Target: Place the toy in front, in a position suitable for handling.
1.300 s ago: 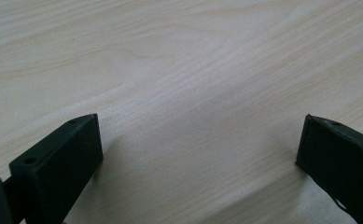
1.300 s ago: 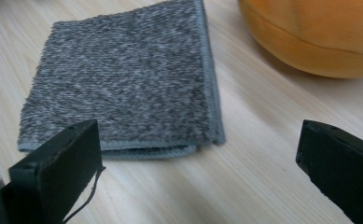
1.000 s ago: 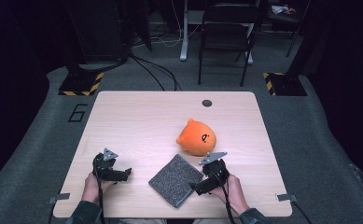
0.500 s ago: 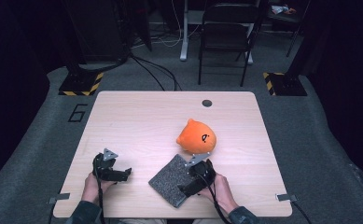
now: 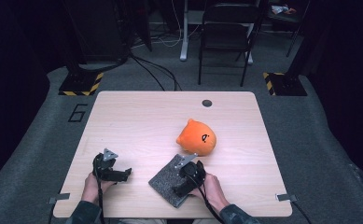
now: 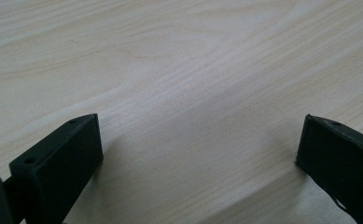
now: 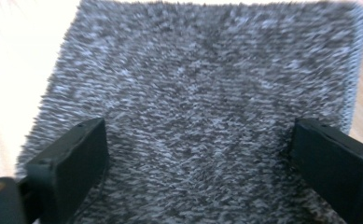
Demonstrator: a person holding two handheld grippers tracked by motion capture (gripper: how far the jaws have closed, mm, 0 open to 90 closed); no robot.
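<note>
The pale wooden counter (image 5: pixel 137 121) carries everything, with a small dark round cap (image 5: pixel 207 103) set in it near the far edge. An orange plush toy (image 5: pixel 197 137) with a little face sits right of the middle. Just in front of the toy, towards the person, a grey fuzzy cloth (image 5: pixel 166 181) lies flat, turned cornerwise to the counter's edge. The right tool (image 5: pixel 179 189) is low over the near part of this cloth; in the right gripper view its jaws stand wide, one on each side of the grey pile (image 7: pixel 202 107), and have just been closing a little, with nothing clamped between them. The left tool (image 5: pixel 123 173) rests well apart to the left, jaws spread and released over bare wood (image 6: pixel 193 84).
</note>
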